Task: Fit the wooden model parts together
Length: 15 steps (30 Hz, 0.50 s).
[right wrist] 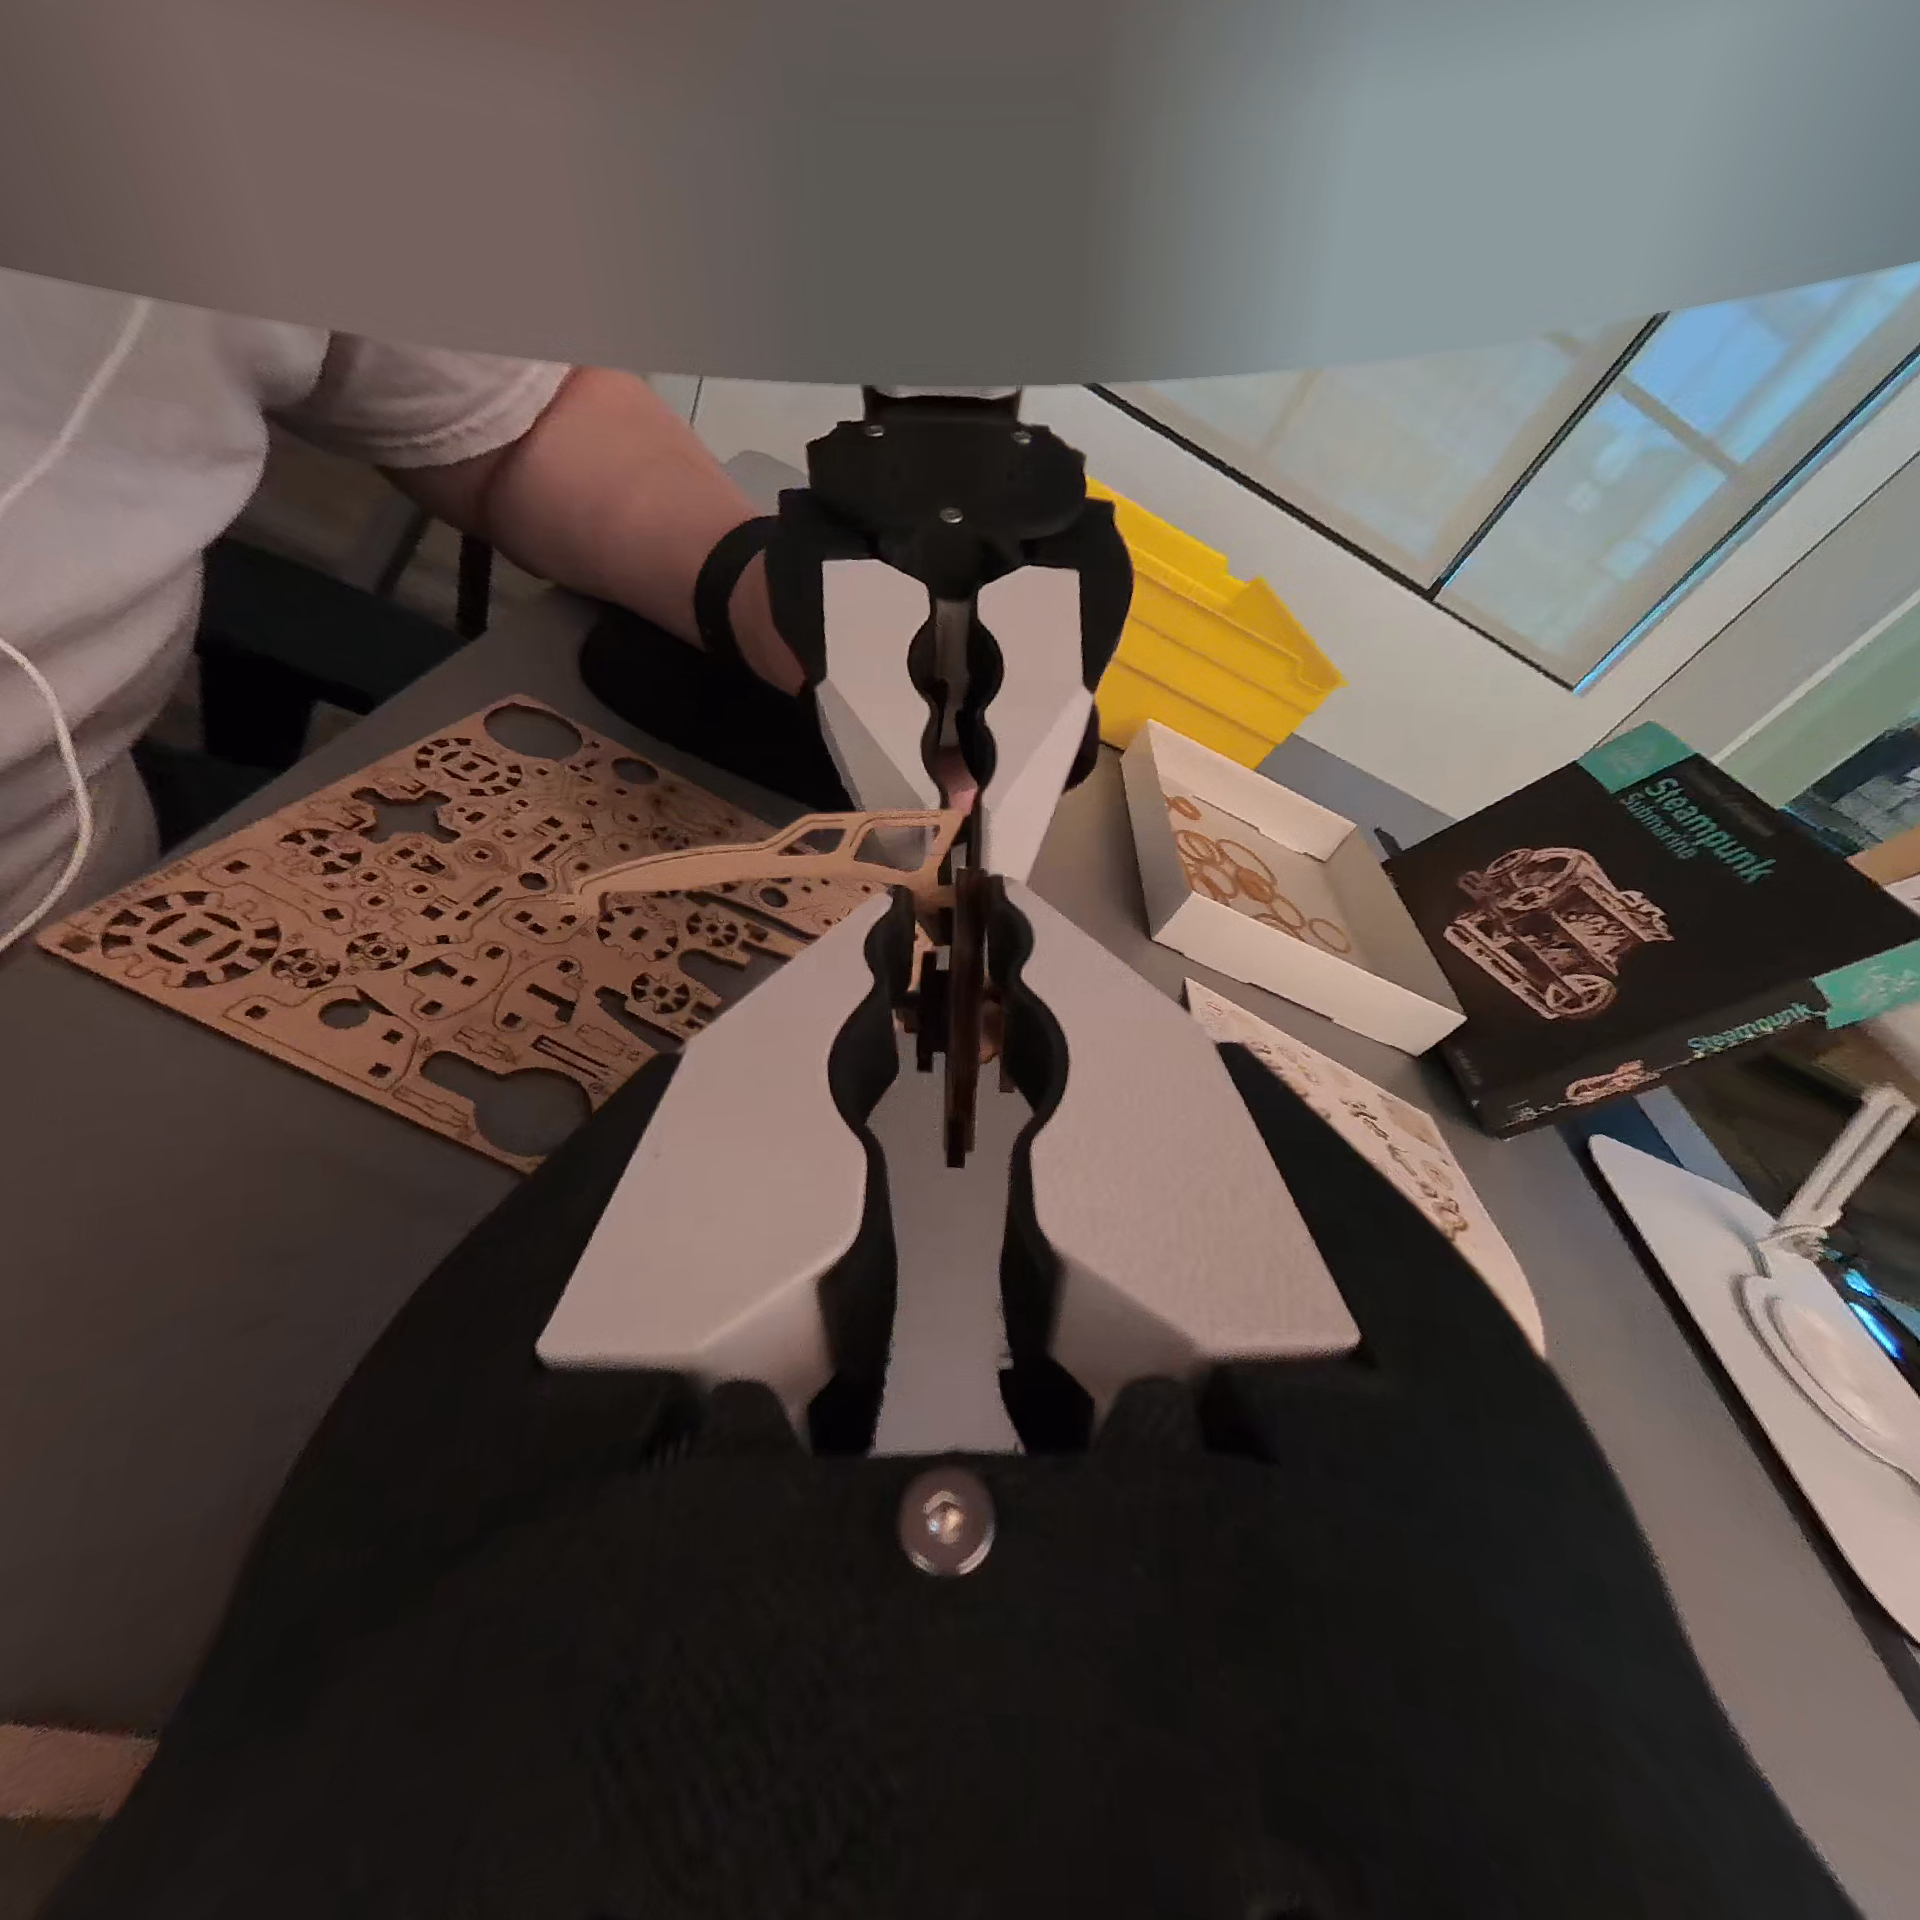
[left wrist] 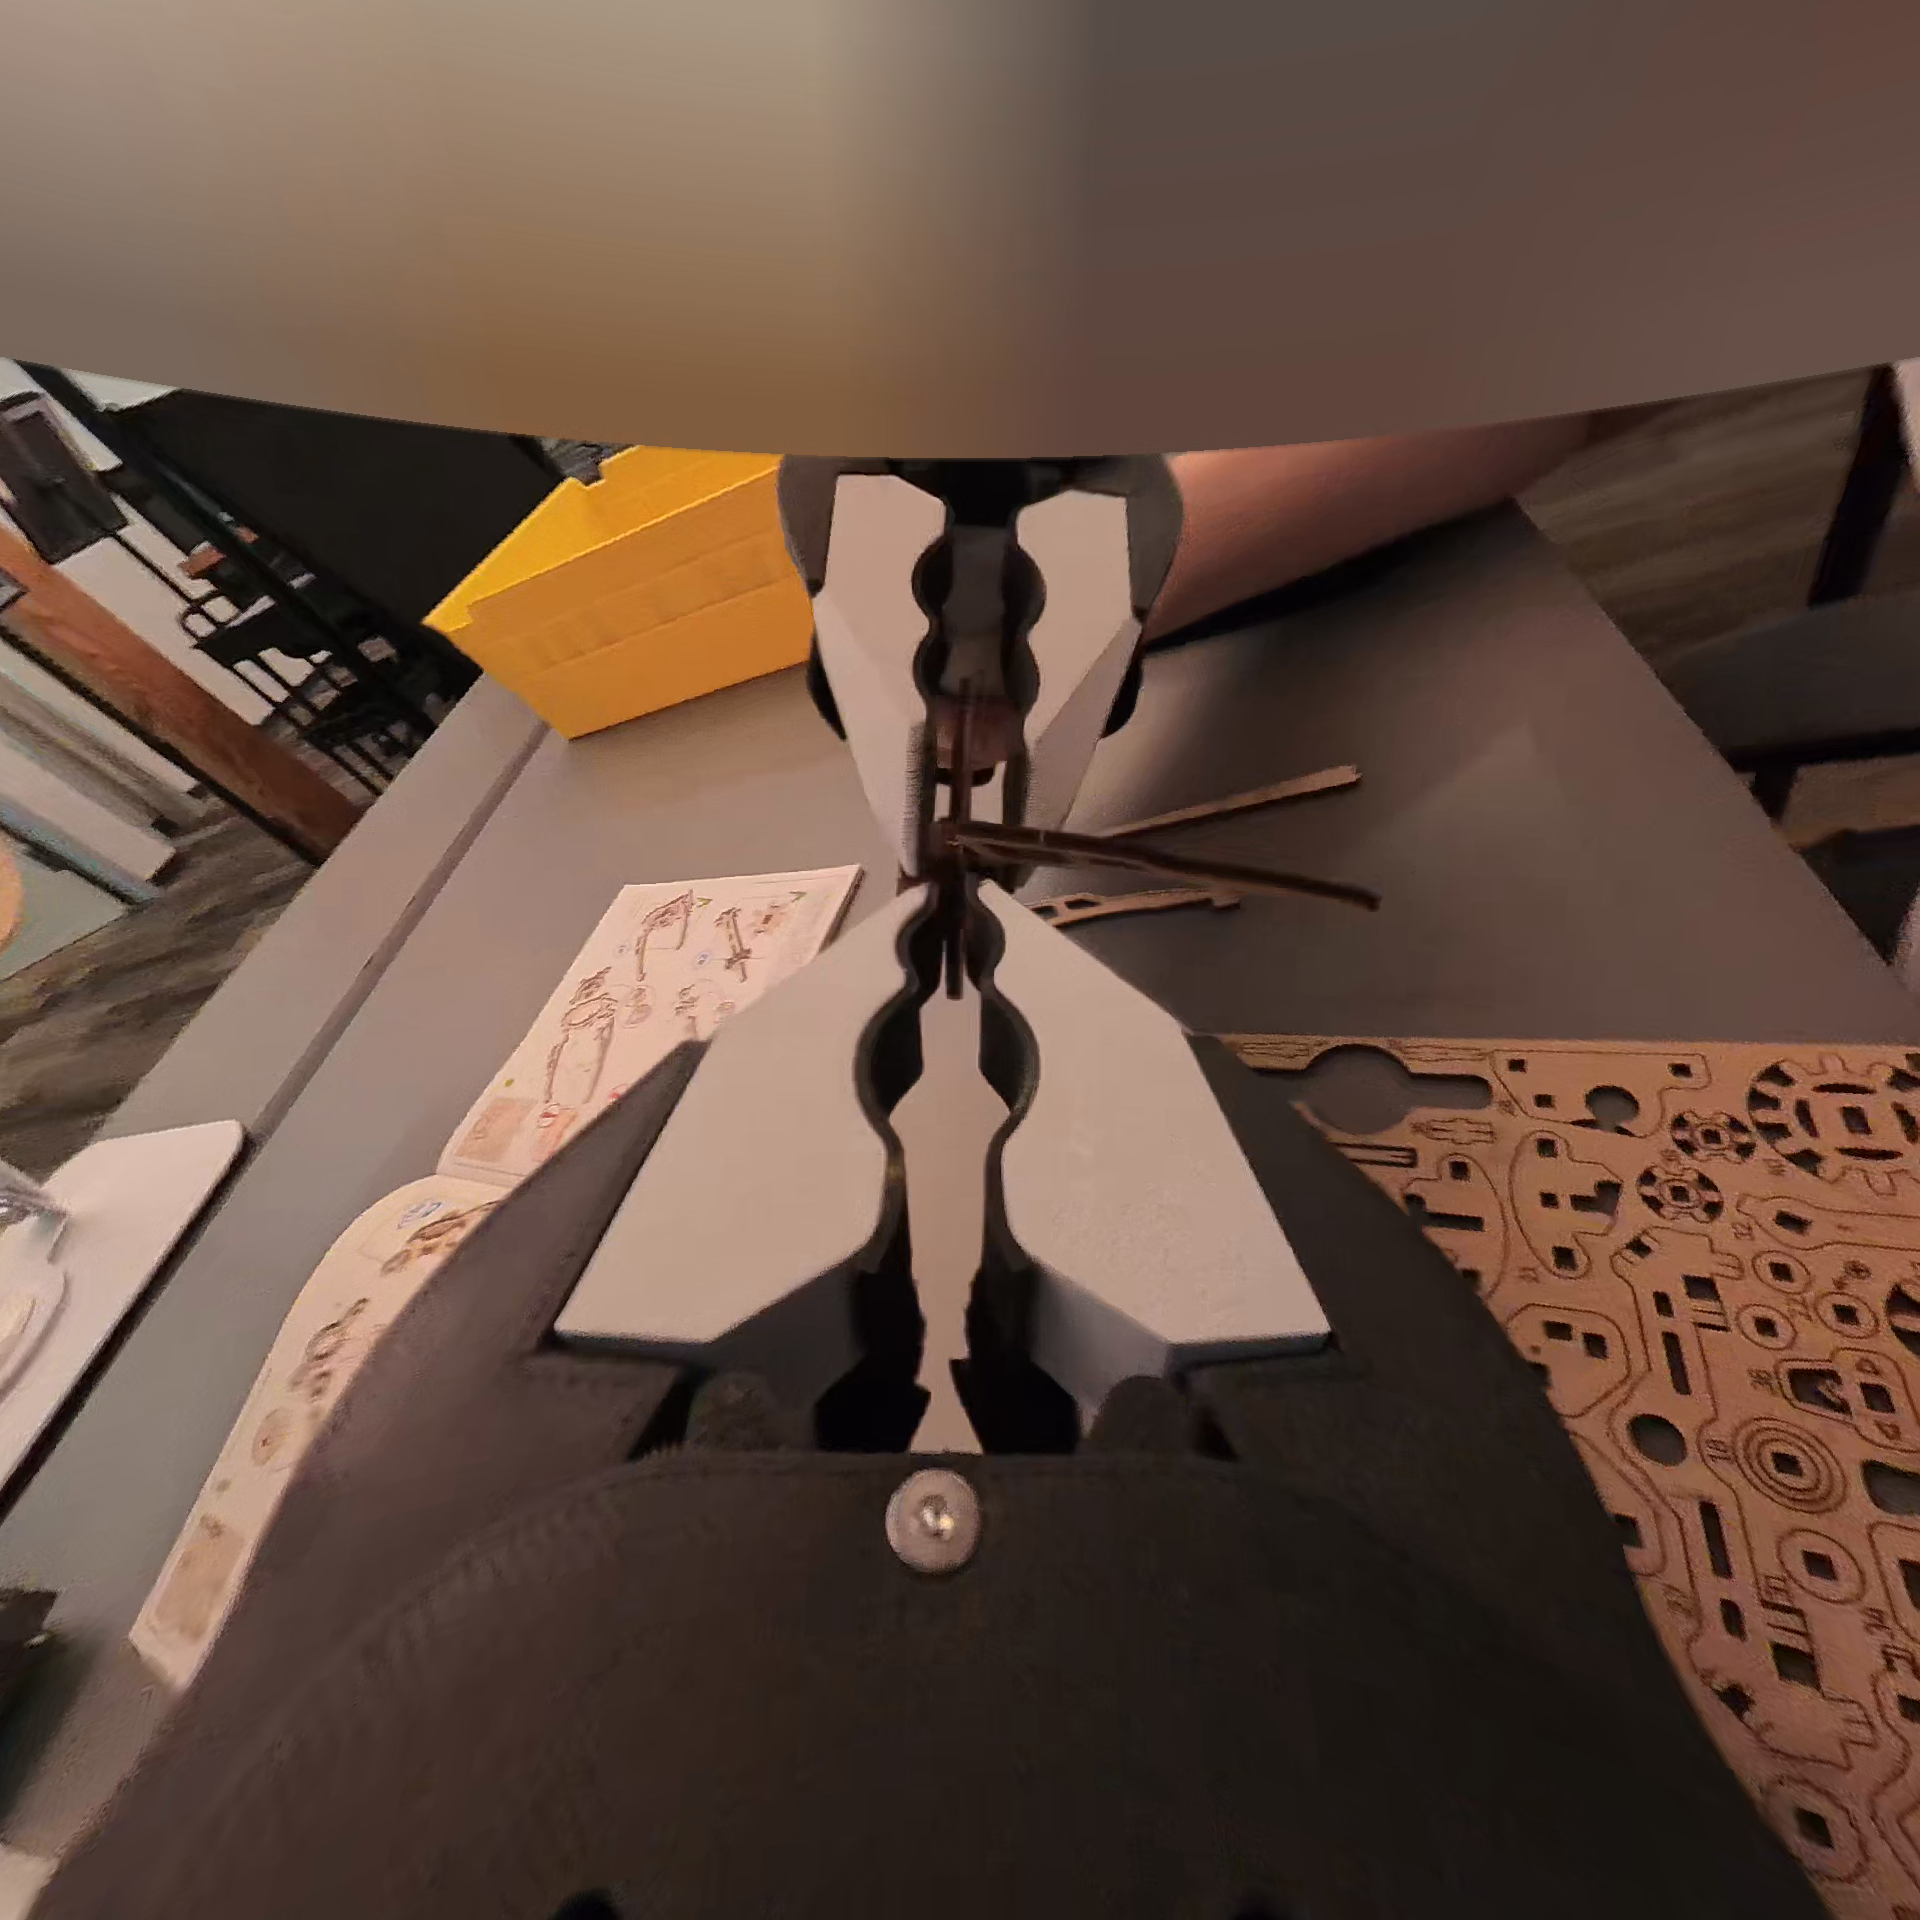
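My two grippers meet tip to tip above the grey table (left wrist: pixel 1507 790). My left gripper (left wrist: pixel 940 920) is shut on a thin wooden piece (left wrist: pixel 951 961) seen edge-on. A long curved wooden arm (right wrist: pixel 748 857) sticks out sideways at its tips; in the left wrist view the arm (left wrist: pixel 1195 868) runs right. My right gripper (right wrist: pixel 951 904) is shut on a dark flat wooden assembly (right wrist: pixel 961 1029). It faces me in the left wrist view (left wrist: pixel 966 842), as the left gripper does in the right wrist view (right wrist: pixel 961 842). The two wooden parts touch between the tips; the joint is hidden.
A punched-out wooden parts sheet (right wrist: pixel 416 914) lies flat by the grippers. An instruction booklet (left wrist: pixel 675 977), a loose wooden strip (left wrist: pixel 1143 906), a yellow bin (right wrist: pixel 1205 644), a white box of rings (right wrist: pixel 1278 883) and a black product box (right wrist: pixel 1642 914) are also on the table. A person's arm (right wrist: pixel 582 468) is behind. The tips of both grippers are at nearly the same place.
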Each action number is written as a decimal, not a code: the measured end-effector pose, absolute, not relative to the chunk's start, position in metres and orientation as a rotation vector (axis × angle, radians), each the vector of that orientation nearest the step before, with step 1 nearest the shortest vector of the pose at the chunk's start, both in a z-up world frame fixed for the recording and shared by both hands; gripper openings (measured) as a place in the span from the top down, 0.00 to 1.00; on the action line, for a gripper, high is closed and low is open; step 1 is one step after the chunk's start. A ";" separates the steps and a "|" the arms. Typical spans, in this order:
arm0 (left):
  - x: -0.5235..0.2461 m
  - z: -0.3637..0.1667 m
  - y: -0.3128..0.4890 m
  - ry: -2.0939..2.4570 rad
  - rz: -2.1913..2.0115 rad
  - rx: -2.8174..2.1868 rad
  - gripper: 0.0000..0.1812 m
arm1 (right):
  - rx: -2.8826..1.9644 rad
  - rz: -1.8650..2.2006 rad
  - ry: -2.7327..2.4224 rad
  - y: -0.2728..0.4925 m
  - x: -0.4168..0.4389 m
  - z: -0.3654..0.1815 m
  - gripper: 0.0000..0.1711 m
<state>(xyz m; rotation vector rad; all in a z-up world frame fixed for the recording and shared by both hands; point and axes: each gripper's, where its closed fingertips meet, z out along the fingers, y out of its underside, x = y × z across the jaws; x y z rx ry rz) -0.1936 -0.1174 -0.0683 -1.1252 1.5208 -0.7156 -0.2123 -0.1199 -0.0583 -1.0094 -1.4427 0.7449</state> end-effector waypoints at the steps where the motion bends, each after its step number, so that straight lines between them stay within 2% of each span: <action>1: -0.194 -0.068 -0.116 1.525 -0.675 -1.109 1.00 | -1.015 0.746 -1.437 -0.119 -0.212 -0.058 0.93; 6: -0.198 -0.060 -0.106 1.503 -0.381 -0.964 1.00 | -1.006 0.709 -1.365 -0.109 -0.207 -0.048 0.89; 10: -0.198 -0.060 -0.105 1.519 -0.177 -0.864 1.00 | -0.910 0.581 -1.397 -0.115 -0.205 -0.042 0.90; 15: -0.195 -0.069 -0.109 1.569 -0.123 -0.842 1.00 | -0.811 0.355 -1.525 -0.122 -0.211 -0.058 0.93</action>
